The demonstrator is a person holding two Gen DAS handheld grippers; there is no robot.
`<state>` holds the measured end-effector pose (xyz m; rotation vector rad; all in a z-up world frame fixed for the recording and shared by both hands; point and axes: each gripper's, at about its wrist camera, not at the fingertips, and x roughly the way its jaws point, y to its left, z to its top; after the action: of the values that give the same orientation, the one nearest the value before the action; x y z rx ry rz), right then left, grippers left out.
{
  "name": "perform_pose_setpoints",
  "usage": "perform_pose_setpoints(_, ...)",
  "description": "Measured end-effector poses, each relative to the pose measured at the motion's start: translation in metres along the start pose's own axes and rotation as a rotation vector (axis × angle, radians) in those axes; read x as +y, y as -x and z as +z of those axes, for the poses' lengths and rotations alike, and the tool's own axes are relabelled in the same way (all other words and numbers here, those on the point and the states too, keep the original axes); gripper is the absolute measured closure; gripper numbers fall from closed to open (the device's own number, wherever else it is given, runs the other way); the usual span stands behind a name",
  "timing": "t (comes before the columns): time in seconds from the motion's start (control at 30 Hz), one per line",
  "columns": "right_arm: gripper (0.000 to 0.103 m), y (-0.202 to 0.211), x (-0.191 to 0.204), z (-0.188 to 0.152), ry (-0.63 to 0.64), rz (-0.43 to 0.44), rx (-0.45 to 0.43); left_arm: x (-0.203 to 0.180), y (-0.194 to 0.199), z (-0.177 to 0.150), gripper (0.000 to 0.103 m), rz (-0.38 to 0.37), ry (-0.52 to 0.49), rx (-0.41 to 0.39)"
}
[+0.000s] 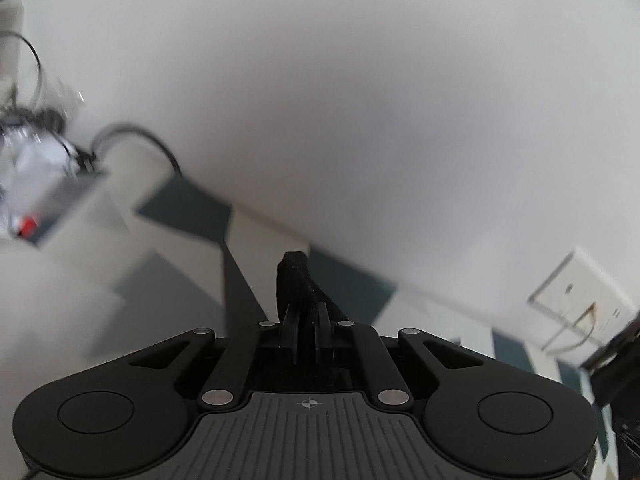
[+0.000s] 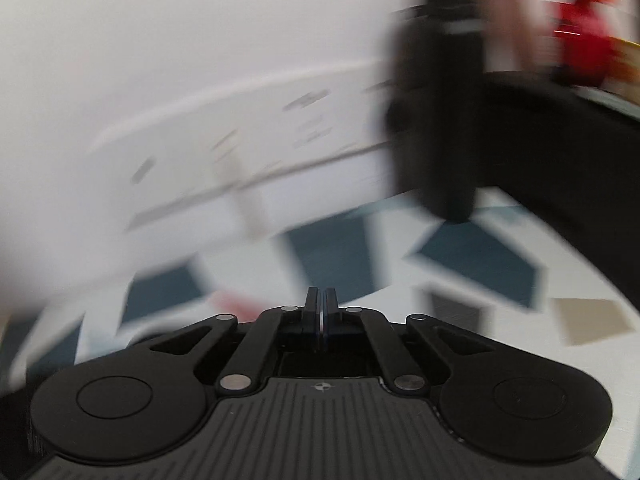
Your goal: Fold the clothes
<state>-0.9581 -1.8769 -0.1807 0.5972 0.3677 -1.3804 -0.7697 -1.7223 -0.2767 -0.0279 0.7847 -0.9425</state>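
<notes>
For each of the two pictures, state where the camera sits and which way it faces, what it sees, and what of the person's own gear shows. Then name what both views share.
Left wrist: on the left gripper, facing forward along its fingers, shut on dark cloth, toward a white wall and patterned surface.
Right wrist: on the right gripper, fingers together, facing the blurred patterned surface, a wall socket strip and a dark gripper-like shape.
Shared: white wall and blue-and-white patterned surface.
</notes>
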Motion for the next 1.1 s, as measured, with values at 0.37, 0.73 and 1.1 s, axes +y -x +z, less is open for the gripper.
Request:
perform_pose_setpoints(0.37,0.038,-0.005,0.01,-0.011,0.028,0.109,0.157,0.058,0.088,-0.041,0.096,0.118,0.069,0.031)
perform_pose_setpoints(0.73,0.096,-0.031,0.016,-0.025,0.092,0.031,0.223,0.043,0.124,-0.07,0.038,0.157,-0.025,0.046)
perform_pose_setpoints(1.1,0.097,0.039,-0.098,0.001,-0.126,-0.398,-0.047,0.017,0.087,-0.083,0.023,0.193,-0.041,0.175)
